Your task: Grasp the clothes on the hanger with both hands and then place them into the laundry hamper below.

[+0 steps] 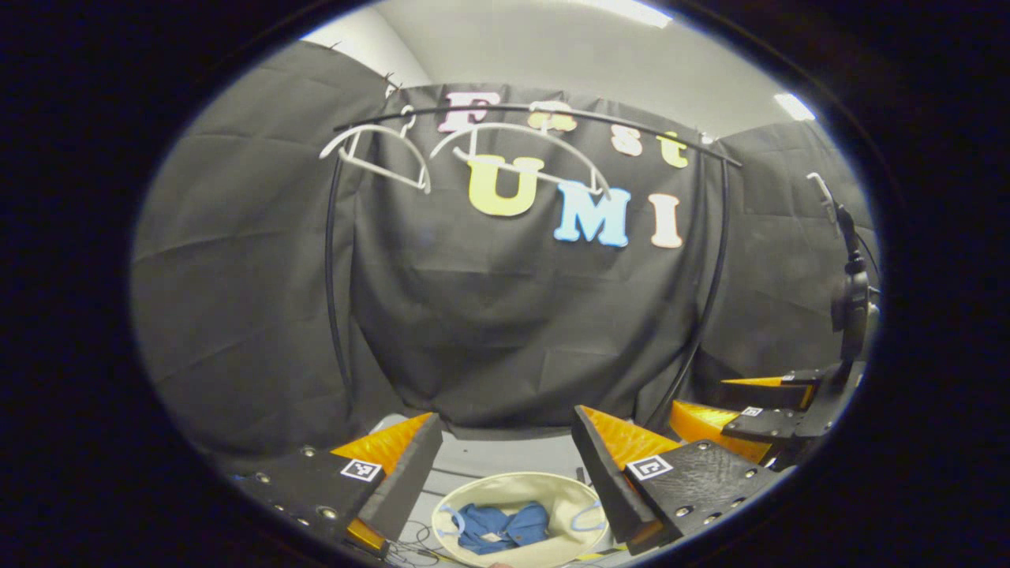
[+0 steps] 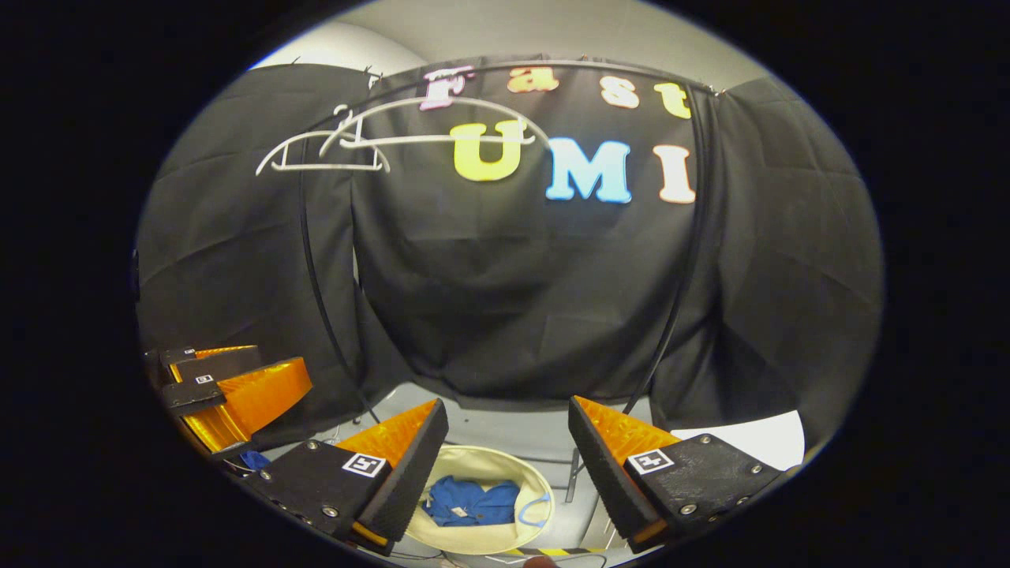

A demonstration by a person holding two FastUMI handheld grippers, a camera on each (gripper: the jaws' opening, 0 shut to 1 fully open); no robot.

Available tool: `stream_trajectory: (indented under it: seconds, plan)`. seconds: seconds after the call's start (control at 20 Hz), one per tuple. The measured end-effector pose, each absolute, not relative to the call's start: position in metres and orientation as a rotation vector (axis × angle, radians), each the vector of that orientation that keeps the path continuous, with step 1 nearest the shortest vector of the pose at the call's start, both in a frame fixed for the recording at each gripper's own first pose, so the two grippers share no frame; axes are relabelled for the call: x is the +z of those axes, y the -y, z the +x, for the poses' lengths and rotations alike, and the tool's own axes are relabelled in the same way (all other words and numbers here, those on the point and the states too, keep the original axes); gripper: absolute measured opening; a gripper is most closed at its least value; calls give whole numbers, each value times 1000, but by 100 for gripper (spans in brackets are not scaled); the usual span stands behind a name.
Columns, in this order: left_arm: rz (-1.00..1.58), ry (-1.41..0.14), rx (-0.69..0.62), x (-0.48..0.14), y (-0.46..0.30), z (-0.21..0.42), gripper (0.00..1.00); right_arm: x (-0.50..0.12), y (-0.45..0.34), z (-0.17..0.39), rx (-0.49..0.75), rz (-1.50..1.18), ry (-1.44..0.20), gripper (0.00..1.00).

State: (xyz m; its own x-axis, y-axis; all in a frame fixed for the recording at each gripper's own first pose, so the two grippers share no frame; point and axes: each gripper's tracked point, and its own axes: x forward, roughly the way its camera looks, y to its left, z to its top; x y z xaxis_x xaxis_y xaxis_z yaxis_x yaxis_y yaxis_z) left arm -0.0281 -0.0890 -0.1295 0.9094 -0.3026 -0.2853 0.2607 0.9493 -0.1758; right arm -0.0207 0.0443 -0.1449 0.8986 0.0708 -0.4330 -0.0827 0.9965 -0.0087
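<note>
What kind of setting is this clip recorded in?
Most likely a staged recording booth, not a real home: black cloth walls, a garment rail with bare white hangers, and a cream laundry hamper holding blue clothes on the floor.

Open air above hamper; rack poles flank; hangers overhead.

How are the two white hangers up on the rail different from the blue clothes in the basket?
The white hangers hang high on the black rail; the blue clothes lie low in the cream laundry hamper. The hangers are thin, stiff, curved and bare; the clothes are soft and crumpled in a heap. Both grippers, the left gripper and right gripper, touch neither, with jaws apart.
</note>
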Motion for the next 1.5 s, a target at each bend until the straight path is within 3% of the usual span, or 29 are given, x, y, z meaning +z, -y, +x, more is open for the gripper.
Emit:
stream_trajectory:
  seconds: [0.3,0.6,1.5]
  plan:
    - [-91,-178,-329,-42,95,-45,96,-57,-10,-49,9,-13,-273,94]
    - [-51,-107,-314,2,88,-70,96,-15,10,-88,-29,3,-205,93]
    - [-58,-51,-271,24,75,-123,96,-4,30,-144,-76,24,-186,93]
